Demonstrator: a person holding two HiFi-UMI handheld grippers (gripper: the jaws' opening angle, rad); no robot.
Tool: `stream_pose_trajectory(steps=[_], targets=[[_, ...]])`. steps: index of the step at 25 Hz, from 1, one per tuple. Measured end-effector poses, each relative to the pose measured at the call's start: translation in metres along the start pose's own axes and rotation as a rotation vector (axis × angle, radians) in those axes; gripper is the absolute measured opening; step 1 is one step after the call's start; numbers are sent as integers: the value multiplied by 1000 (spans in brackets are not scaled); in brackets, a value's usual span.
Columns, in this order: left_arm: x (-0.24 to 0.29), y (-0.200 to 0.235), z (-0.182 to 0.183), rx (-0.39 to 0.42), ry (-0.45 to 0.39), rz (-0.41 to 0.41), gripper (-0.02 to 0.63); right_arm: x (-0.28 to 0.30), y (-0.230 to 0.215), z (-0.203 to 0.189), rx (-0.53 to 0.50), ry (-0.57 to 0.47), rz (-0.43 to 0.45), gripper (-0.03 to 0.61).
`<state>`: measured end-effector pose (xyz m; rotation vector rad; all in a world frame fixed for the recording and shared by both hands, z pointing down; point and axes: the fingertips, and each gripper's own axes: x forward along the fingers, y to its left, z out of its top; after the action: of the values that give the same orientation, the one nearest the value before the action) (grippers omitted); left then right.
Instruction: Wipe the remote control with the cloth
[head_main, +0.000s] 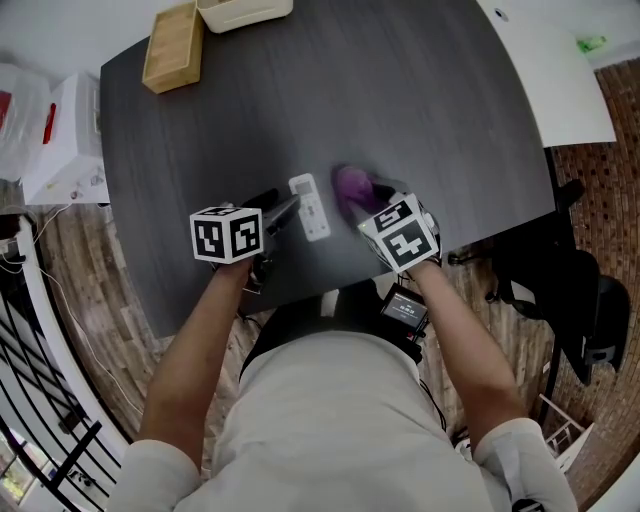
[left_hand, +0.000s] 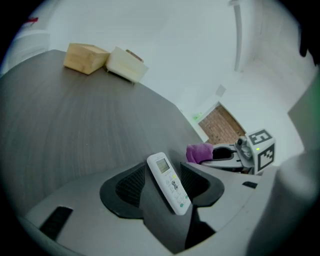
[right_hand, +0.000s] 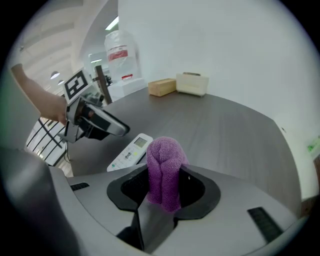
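Note:
The white remote control (head_main: 309, 207) lies on the dark table (head_main: 420, 110), display end away from me. My left gripper (head_main: 287, 209) reaches it from the left. In the left gripper view the remote control (left_hand: 169, 183) sits slanted between the two jaws, which close on its sides. My right gripper (head_main: 362, 200) is shut on a folded purple cloth (head_main: 352, 187), which bulges out between its jaws (right_hand: 165, 172). The cloth hangs just right of the remote control (right_hand: 130, 152); I cannot tell whether they touch.
A wooden box (head_main: 174, 45) and a cream container (head_main: 243, 12) stand at the table's far edge. White boxes (head_main: 65, 140) sit off the left side. A white table (head_main: 560, 75) adjoins at the right, with a dark chair (head_main: 570, 300) below it.

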<state>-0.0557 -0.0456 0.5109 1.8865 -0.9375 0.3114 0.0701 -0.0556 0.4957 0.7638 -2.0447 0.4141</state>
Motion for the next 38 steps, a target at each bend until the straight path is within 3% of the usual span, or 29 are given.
stream_pose_trajectory(steps=[4, 7, 10, 13, 16, 22, 28, 35, 38], targets=[[-49, -25, 2, -117, -161, -157, 204, -41, -27, -7, 199, -109, -48, 149], [-86, -53, -12, -204, -212, -343, 73, -73, -38, -17, 424, -210, -34, 149], [-120, -80, -18, -247, -282, -505, 4, -106, -51, -18, 610, -336, -21, 149], [-148, -104, -16, -275, -373, -620, 3, -139, -60, -17, 690, -443, -25, 149], [-176, -129, -6, -259, -479, -684, 3, -168, -61, -12, 695, -526, 0, 149], [-217, -191, -8, -161, -620, -708, 3, -217, -51, -17, 645, -637, 117, 149], [-220, -263, -65, -152, -745, -676, 3, -255, -32, -68, 582, -626, 255, 149], [-187, -341, -152, -199, -790, -612, 3, -320, -11, -131, 557, -674, 396, 149], [-188, -368, -166, -162, -781, -571, 4, -346, 5, -145, 583, -706, 478, 149]])
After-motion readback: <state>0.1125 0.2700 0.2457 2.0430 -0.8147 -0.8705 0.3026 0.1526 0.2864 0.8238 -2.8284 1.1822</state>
